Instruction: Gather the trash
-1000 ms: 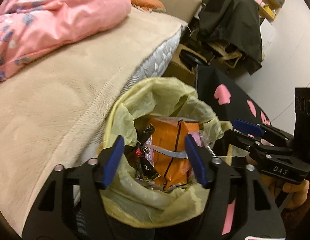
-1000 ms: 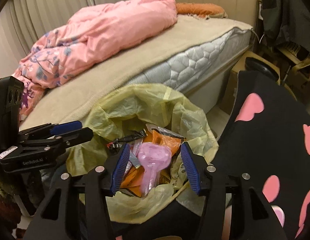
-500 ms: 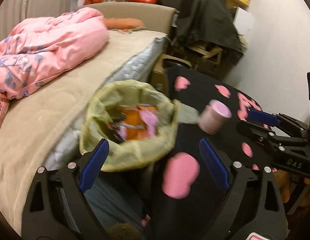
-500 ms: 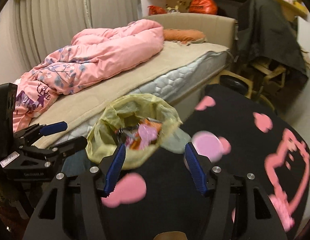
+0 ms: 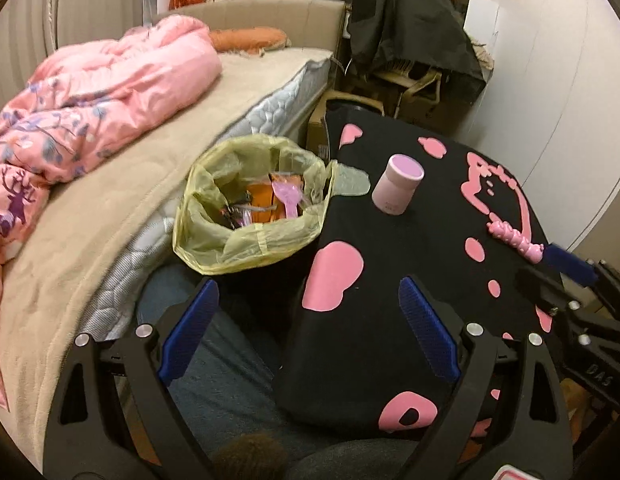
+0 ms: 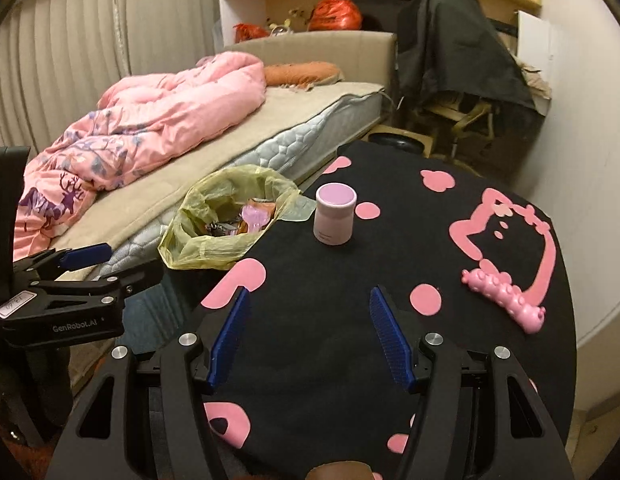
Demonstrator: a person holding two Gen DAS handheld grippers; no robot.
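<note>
The cup [image 6: 335, 214] stands upright on the black tabletop [image 6: 330, 340] near its left edge, just beside the bin bag [image 6: 213, 236]; it looks light, stiff and smooth, so it could slip or tip, and I would take it across the middle of its round wall. The pink caterpillar toy [image 6: 506, 300] lies near the right edge, small, hard and knobbly, best pinched across its narrow body. Both the left gripper [image 5: 310, 332] and the right gripper [image 6: 310, 332] have just been opening and stand spread with nothing between them.
</note>
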